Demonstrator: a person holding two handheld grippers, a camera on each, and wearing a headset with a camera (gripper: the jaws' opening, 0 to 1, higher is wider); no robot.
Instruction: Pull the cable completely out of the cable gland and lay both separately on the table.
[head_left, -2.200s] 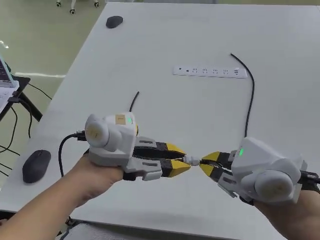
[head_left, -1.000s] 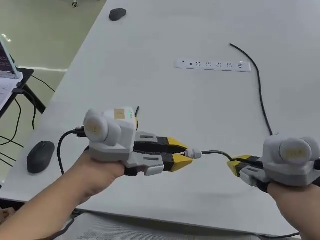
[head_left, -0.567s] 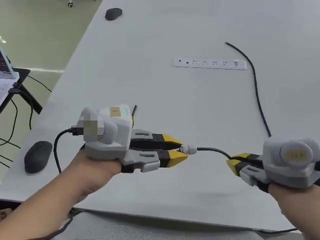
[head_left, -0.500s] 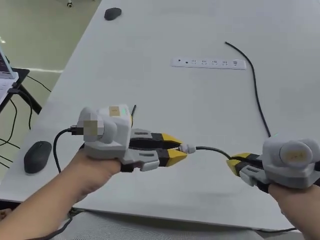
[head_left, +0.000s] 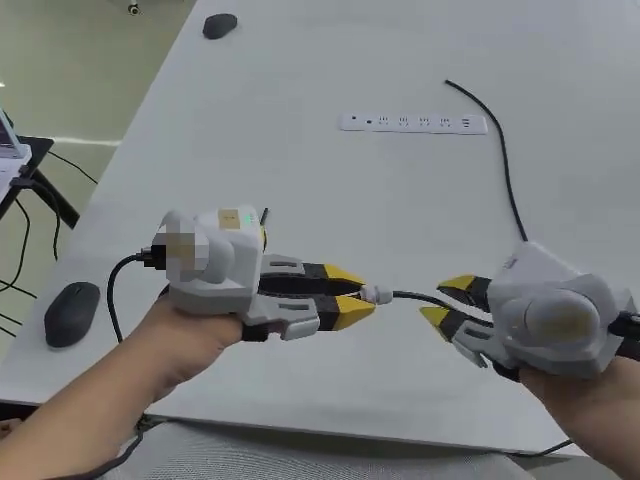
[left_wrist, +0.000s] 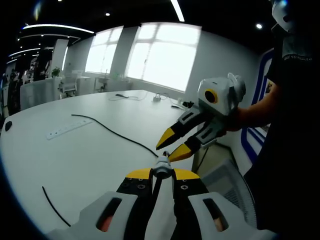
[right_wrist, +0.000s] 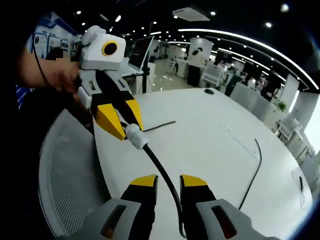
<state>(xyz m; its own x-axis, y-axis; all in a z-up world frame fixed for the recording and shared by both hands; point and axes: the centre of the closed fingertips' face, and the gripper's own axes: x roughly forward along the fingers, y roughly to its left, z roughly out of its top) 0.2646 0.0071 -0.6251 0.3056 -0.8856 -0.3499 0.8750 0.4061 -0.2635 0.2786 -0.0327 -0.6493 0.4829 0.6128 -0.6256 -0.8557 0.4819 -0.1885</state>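
Cable and cable gland hang joined above the white table. Left gripper is clamped on the gland at its tips. Right gripper has its 2 jaws spread, with the black cable running between them.

On the worktop, near its front edge, the left gripper grips the cable gland. The cable runs right from it, between the right gripper's parted jaws. A power strip lies behind; one mouse far back left, another at the near left edge
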